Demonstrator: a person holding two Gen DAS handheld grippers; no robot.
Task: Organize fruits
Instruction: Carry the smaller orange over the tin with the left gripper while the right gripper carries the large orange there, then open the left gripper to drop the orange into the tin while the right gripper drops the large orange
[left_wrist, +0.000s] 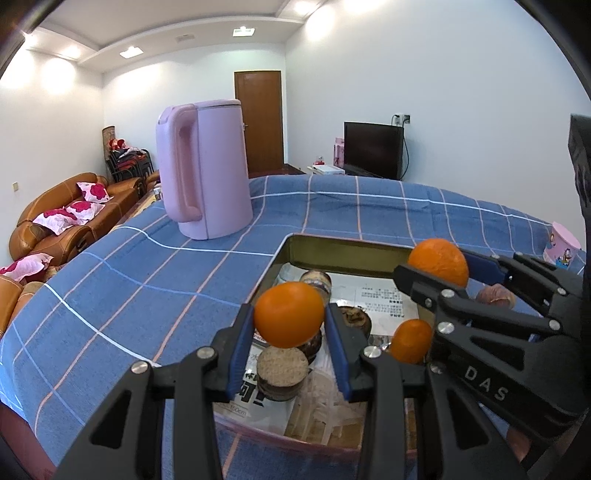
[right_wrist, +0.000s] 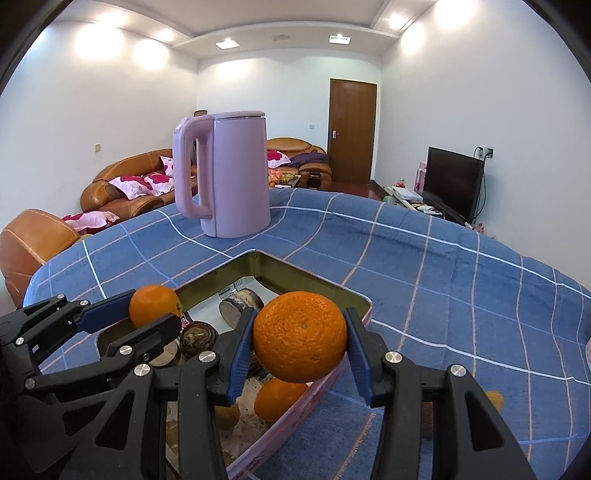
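My left gripper (left_wrist: 290, 319) is shut on a smooth orange (left_wrist: 288, 314) and holds it above the near left part of a square metal tin (left_wrist: 332, 249). Beside it, my right gripper (right_wrist: 300, 336) is shut on a larger dimpled orange (right_wrist: 300, 336), over the tin's right rim (right_wrist: 364, 306). Each wrist view shows the other gripper: the right one (left_wrist: 439, 264) with its orange (left_wrist: 439, 260), the left one (right_wrist: 153, 308) with its orange (right_wrist: 155, 304). A third orange (left_wrist: 410, 341) lies in the tin among several brown round fruits (left_wrist: 282, 371).
A pink electric kettle (left_wrist: 205, 170) stands on the blue checked cloth (left_wrist: 129, 280) behind the tin. A pink printed box (left_wrist: 561, 249) sits at the table's right edge. Another brown fruit (left_wrist: 495, 295) lies on the cloth right of the tin. Sofas and a television stand beyond.
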